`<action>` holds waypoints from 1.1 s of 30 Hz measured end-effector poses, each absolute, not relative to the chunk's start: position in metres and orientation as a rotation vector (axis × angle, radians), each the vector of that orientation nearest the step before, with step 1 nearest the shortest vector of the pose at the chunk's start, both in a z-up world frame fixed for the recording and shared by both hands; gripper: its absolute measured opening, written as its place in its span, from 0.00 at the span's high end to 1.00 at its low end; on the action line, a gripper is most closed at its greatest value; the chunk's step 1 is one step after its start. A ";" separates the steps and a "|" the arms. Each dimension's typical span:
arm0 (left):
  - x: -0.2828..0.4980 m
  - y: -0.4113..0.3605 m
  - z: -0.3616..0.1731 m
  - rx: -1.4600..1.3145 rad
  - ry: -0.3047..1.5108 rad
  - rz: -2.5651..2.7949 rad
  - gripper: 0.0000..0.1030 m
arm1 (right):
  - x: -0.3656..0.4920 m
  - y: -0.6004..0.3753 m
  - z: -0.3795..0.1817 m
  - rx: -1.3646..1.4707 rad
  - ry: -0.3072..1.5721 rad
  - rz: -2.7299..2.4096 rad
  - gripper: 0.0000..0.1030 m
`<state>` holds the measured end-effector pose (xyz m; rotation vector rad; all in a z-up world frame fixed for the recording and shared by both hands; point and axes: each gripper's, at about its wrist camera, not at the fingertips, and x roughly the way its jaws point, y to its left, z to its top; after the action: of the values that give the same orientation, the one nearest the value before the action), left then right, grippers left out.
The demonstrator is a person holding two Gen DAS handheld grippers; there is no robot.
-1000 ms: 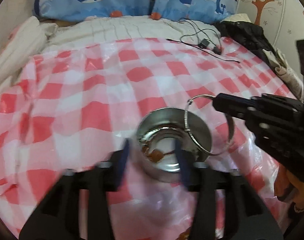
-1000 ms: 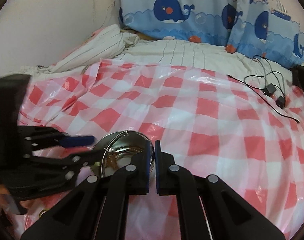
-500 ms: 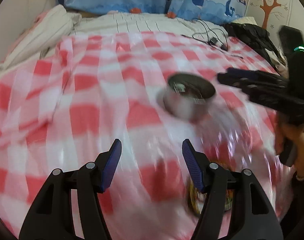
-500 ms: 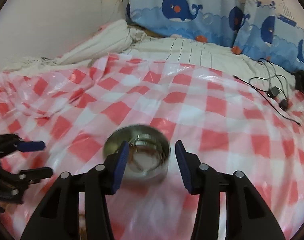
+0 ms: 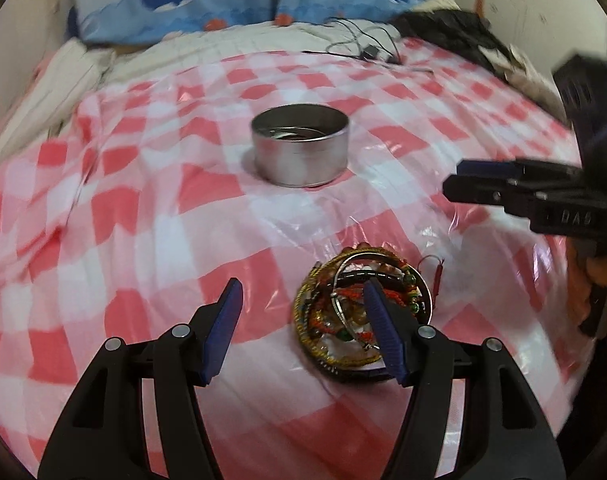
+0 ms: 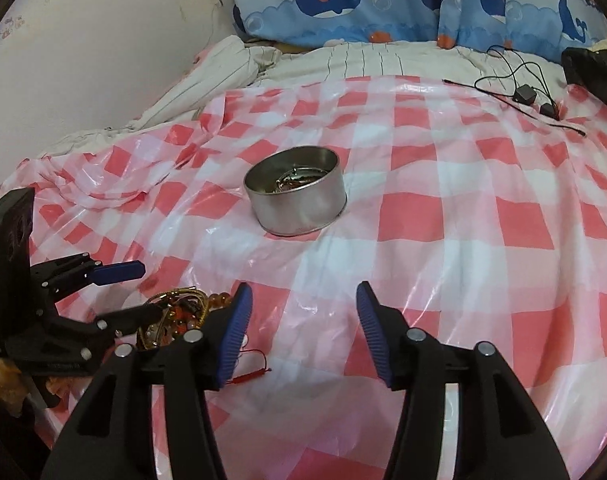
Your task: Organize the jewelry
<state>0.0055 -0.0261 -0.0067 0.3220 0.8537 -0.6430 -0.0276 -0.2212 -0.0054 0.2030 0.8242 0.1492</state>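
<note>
Both grippers have pulled back from the metal tin (image 5: 300, 151), which a second ago sat right at their fingertips with a silver ring held over its rim; that ring is no longer in the right gripper (image 6: 302, 338), whose jaws have gone from pinched together to spread wide with nothing between them. The left gripper (image 5: 303, 334) is also wide open and empty. The tin now stands far out on the red-checked plastic sheet (image 5: 151, 240), well apart from both tools. Its contents are hard to make out: only a few metallic loops show over the rim in the right wrist view. The pile of bracelets (image 5: 359, 314) lies near, just at the left gripper's right fingertip, which hides part of it. A small red cord (image 5: 435, 276) lies just right of the pile.
</note>
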 end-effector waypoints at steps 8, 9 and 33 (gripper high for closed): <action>0.014 -0.026 -0.012 0.295 0.905 -0.641 0.42 | -0.026 -0.220 -0.008 0.200 0.832 0.164 0.46; 0.018 -0.023 -0.013 0.256 0.929 -0.648 0.42 | -0.026 -0.218 -0.009 0.195 0.834 0.164 0.45; 0.038 0.018 0.005 -0.130 0.973 -0.784 0.98 | -0.027 -0.186 -0.024 0.031 0.975 0.325 0.42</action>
<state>0.0381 0.0177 0.0046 -0.1295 0.9734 -0.7844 -0.0269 -0.1857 -0.0240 0.0311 0.9751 0.3246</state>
